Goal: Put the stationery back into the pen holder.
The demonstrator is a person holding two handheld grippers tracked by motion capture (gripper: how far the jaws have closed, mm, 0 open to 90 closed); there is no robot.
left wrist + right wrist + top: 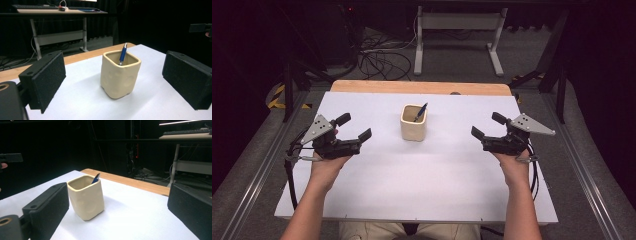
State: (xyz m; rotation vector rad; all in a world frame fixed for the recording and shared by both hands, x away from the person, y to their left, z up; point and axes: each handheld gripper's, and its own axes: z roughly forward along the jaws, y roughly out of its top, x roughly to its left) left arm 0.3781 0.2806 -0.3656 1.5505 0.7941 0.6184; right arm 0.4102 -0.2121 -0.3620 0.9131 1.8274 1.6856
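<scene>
In the high view, the left gripper [355, 128] and right gripper [488, 126] are held low over the white desk [422, 185] near its side edges, jaws spread wide, nothing gripped. One cream square ceramic cup [413, 124] holding one blue pen [420, 112] is seen mid-desk, nearer the far edge. In the left gripper view, the cup [120, 75] is framed between the spread jaws, untouched. In the right gripper view, the cup [86, 198] stands beside one jaw, apart.

Cream square-mouthed cup [413, 125] stands upright at mid-table on the white sheet. Blue pen [420, 112] stands inside it, leaning against the rim, tip protruding.
</scene>
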